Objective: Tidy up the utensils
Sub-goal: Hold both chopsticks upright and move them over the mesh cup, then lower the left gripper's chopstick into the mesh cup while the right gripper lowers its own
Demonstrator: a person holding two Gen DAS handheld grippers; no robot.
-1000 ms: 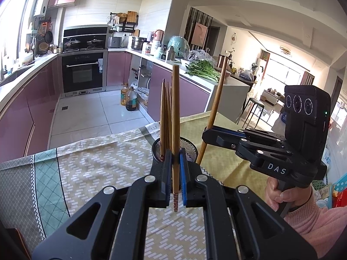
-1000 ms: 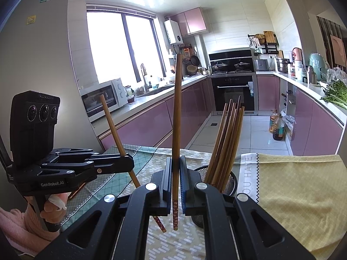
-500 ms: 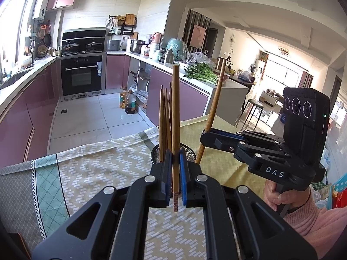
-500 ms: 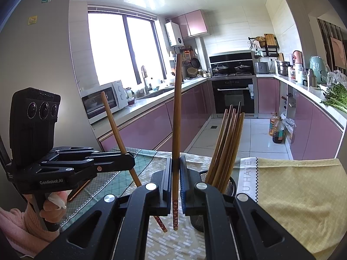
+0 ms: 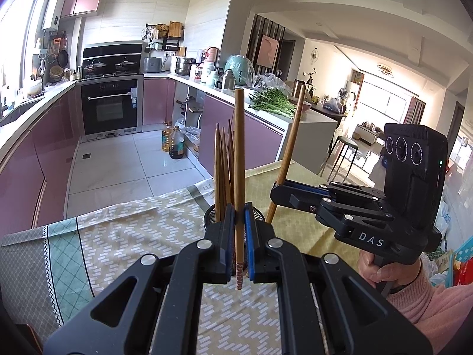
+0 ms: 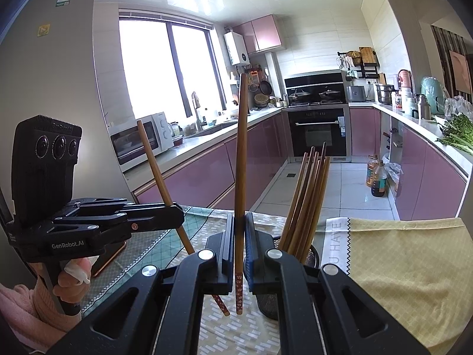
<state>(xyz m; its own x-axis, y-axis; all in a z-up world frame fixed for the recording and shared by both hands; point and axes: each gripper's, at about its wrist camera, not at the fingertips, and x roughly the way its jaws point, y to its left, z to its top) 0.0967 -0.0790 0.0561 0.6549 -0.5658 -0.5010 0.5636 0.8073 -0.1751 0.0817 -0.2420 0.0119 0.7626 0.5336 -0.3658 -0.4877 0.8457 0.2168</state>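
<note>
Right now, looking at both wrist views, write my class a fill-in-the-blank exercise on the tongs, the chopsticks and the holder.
1. Each pair of tongs, left tongs and right tongs, is shut on one ____.
2. The other chopsticks stand in a black mesh ____.
3. The holder stands on a table covered by a ____.
4. The person's sleeve is coloured ____.

Missing words: chopstick; holder; tablecloth; pink

Kitchen: mauve cabinets (image 6: 207, 174), white floor tiles (image 5: 118, 159), black built-in oven (image 6: 317, 130). Bright window (image 6: 165, 65) over sink; microwave (image 6: 139, 139) on counter.
</note>
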